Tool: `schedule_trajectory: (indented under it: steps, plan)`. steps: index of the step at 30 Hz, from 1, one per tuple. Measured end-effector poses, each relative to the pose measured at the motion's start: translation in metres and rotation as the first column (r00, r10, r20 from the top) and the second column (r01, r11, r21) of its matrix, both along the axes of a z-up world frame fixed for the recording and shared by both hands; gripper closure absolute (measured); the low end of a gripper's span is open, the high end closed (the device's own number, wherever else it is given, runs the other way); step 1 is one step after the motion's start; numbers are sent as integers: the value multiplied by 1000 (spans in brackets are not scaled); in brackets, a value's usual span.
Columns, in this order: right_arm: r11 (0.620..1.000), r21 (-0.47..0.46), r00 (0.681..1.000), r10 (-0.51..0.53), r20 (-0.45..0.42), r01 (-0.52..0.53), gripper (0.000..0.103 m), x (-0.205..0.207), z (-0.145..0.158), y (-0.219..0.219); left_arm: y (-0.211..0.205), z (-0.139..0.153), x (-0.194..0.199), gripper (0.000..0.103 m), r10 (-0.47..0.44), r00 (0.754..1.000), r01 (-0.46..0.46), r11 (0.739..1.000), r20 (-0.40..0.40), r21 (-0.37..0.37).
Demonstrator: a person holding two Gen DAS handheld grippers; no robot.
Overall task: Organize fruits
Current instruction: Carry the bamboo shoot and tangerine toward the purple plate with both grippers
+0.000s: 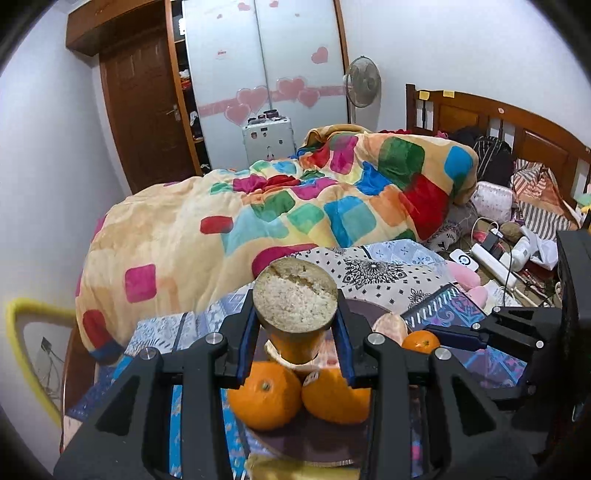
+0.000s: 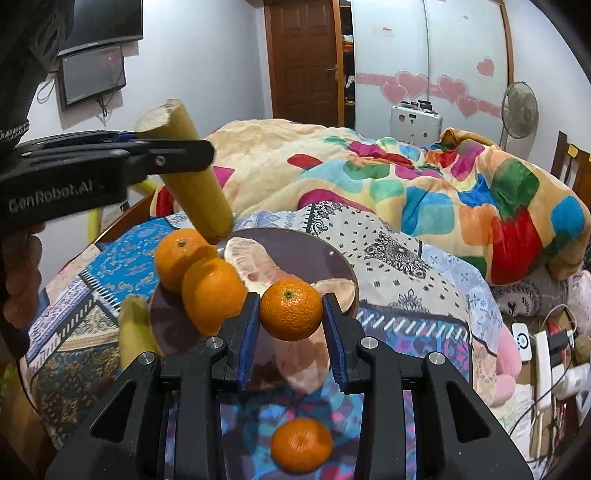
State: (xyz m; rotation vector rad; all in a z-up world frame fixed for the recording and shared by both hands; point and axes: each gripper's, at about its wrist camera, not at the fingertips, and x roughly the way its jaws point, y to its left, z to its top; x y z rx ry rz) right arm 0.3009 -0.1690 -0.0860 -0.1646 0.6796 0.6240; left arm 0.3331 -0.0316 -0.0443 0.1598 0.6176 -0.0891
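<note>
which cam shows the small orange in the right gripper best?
Right wrist view: the small orange sits centred between the right gripper pads, whole and sharp, above the plate. The left wrist view shows only its top at the gripper's tip, past the banana piece the left gripper holds.

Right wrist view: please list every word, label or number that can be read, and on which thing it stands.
"GenRobot.AI": on the side of the left gripper.
Small red label on the wardrobe door: too small to read.
Markings on the silver case: too blurred to read.
</note>
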Motion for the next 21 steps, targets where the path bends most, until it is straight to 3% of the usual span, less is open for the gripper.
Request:
schedule_trajectory:
  steps: [9,21]
  plan:
    - [999,-36,1000,17,-25,-17,72,19,-8,11,4,-31,25,66,-2,999,1,999,-48,-36]
    - [997,-59,997,54,-49,-57,72,14,-16,23,11,-34,3,66,-24,998,22,999,-65,-39]
